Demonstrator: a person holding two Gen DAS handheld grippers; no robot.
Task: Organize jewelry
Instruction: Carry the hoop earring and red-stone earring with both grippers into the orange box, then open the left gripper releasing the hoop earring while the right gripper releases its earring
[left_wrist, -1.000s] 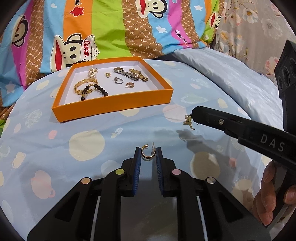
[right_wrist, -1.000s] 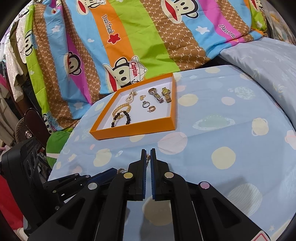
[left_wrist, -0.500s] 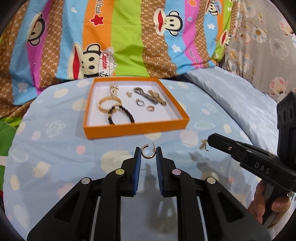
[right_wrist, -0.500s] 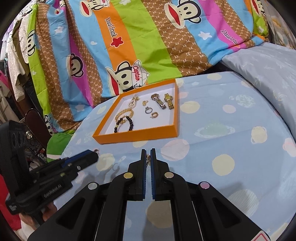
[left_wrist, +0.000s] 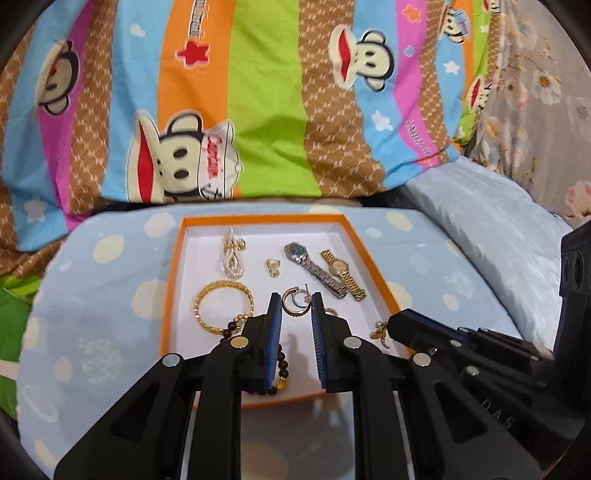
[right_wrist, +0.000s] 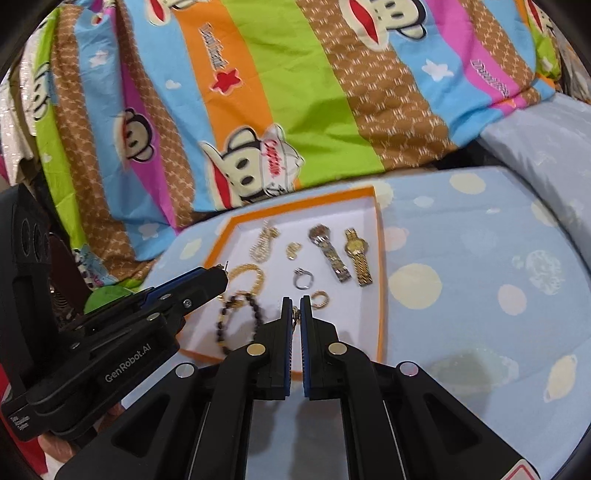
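Orange cardboard tray (left_wrist: 167, 291) with a white floor sits on the blue spotted sheet (left_wrist: 92, 306), and both my grippers hang over its near half. My left gripper (left_wrist: 294, 305) has its jaws clamped on a gold hoop earring (left_wrist: 293, 305), pinched right at the tips. My right gripper (right_wrist: 295, 314) has its jaws nearly together on a small gold earring (right_wrist: 295, 314) with a pearl, barely peeking out between the pads.

Room-wise: the back right of the tray is taken by the silver watch (left_wrist: 314, 270) and gold watch (left_wrist: 342, 274) lying side by side, the back left by a pearly chain (left_wrist: 232, 256), with a small gold charm (left_wrist: 273, 266) between them. The gold bangle (left_wrist: 221, 305) and black bead bracelet (right_wrist: 236, 320) crowd the near left. The white floor near the right wall, in front of the watches, looks like the barest patch. The striped monkey blanket (left_wrist: 258, 110) piles up just behind the far rim.

View differences: the right wrist camera shows a silver ring (right_wrist: 303, 277) and a gold ring (right_wrist: 320, 298) lying loose mid-tray, which my left fingers mostly block in the other view. The left wrist camera shows the right gripper's earring dangling from the side, pearl and all, way clearer than the right camera's own view.
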